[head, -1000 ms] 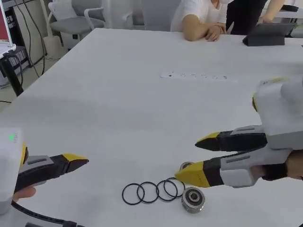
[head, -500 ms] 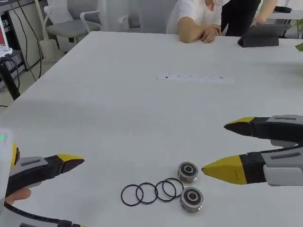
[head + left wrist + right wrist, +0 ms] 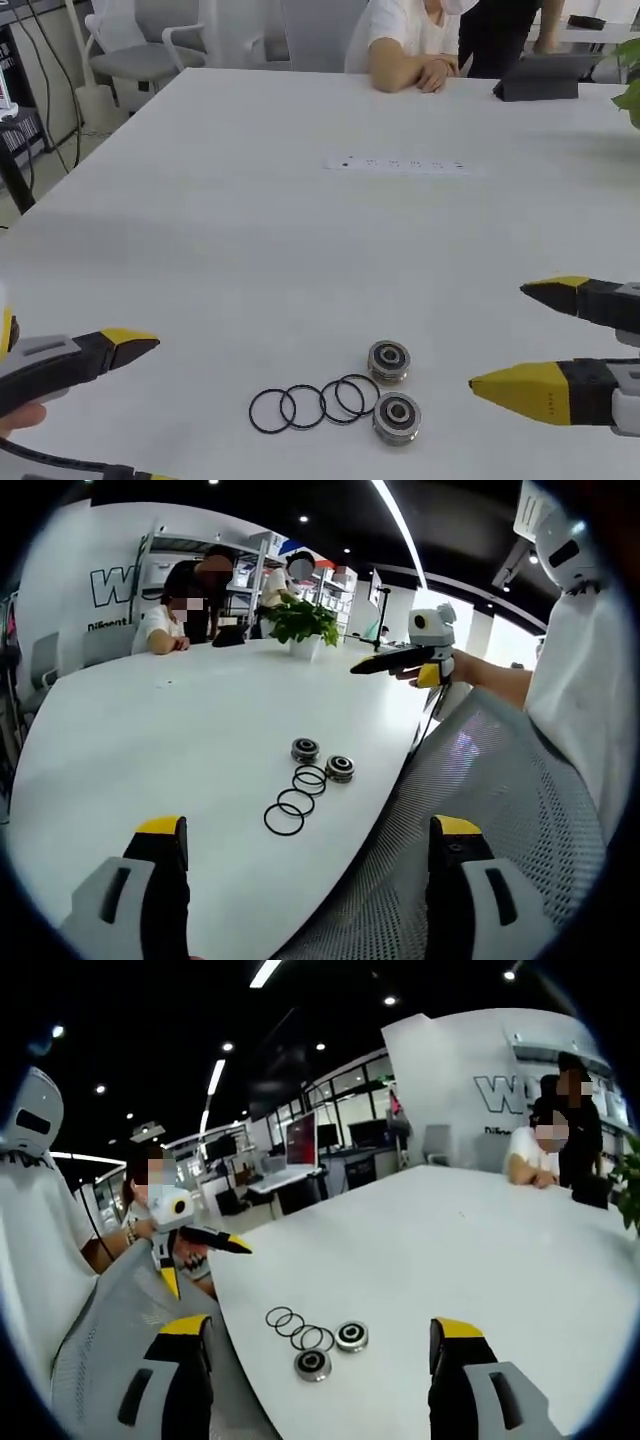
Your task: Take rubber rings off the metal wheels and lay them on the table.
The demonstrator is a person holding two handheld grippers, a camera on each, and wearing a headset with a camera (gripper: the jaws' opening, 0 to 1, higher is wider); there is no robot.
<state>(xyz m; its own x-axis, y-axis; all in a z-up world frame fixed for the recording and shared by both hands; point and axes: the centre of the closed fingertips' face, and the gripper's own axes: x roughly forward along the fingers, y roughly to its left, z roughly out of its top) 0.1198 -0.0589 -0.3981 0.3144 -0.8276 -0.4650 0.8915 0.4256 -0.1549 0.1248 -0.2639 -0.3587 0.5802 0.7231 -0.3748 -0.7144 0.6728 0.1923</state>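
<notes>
Two metal wheels lie flat near the table's front edge, one (image 3: 388, 360) just behind the other (image 3: 396, 417); both also lie ahead of my jaws in the left gripper view (image 3: 305, 748) and the right gripper view (image 3: 351, 1335). Several black rubber rings (image 3: 310, 404) lie in an overlapping row to their left, touching the wheels' side. My right gripper (image 3: 498, 337) hovers open to the right of the wheels, apart from them. At the lower left my left gripper (image 3: 150, 410) is open, its jaws empty and well short of the rings (image 3: 297, 795).
A white power strip (image 3: 400, 165) lies mid-table. A person's arm (image 3: 415, 65) rests on the far edge, beside a dark tablet case (image 3: 535, 85). Plant leaves (image 3: 630, 95) reach in at the right. Office chairs (image 3: 140, 55) stand past the far left corner.
My right gripper has drawn back to the right, away from the wheels, uncovering the rear wheel. The left gripper has sunk slightly toward the lower left. Wheels and rings lie as before.
</notes>
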